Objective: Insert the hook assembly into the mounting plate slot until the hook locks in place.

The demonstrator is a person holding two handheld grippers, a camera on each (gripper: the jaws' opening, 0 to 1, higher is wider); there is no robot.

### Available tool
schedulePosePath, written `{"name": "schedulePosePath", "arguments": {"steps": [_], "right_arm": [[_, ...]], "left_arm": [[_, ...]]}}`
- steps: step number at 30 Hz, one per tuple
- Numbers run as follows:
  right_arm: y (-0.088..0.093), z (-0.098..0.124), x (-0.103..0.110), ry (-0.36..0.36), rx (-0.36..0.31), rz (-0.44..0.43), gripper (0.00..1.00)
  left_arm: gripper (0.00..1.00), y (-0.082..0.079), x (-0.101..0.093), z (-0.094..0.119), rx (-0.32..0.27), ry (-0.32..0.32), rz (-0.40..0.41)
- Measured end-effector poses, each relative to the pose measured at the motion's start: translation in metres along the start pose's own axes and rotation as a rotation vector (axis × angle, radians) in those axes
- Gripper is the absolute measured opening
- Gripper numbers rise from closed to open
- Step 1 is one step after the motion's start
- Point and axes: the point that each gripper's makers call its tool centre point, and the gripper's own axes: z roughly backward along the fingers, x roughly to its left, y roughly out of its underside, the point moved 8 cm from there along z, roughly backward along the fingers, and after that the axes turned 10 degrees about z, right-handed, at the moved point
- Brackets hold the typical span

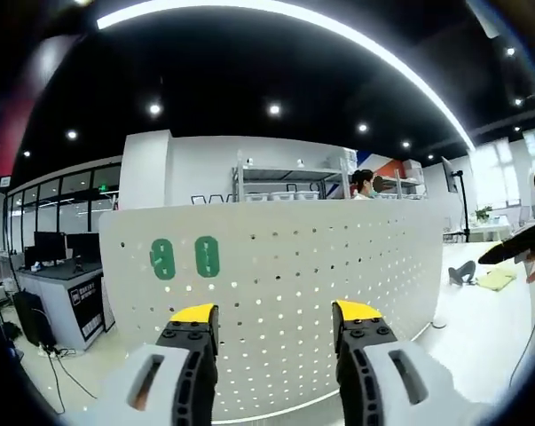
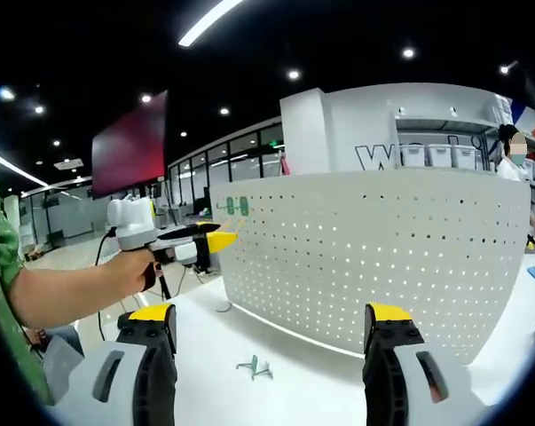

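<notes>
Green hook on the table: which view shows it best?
Right gripper view. The green hook lies on the white table between that view's open tongs, just before the pegboard. The left gripper view faces the pegboard close up, with two green pieces mounted on it.

Not much I can read. Behind the white pegboard [image 2: 373, 257], large dark letters on the white wall [image 2: 373, 115] start "wo", rest cut off by shelving. Two green tags [image 1: 185, 257] on the pegboard's upper left: markings too small to read. Sign [image 1: 81, 300] on the desk front left of the pegboard: white print, illegible.
</notes>
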Motion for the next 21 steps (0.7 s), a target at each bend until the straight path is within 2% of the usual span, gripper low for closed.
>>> {"name": "schedulePosePath", "arguments": {"steps": [5,9,21], "right_arm": [[0.0,0.0,0.004,-0.006,-0.002,0.001,0.89],[0.001,0.001,0.006,-0.01,0.0,0.003,0.89],[0.004,0.007,0.013,-0.015,0.003,0.009,0.89]], "left_arm": [[0.55,0.002,-0.016,0.021,0.018,0.059,-0.023],[0.55,0.004,-0.023,0.034,0.036,0.085,0.001],[0.57,0.016,-0.044,0.073,0.054,0.132,0.01]]}}
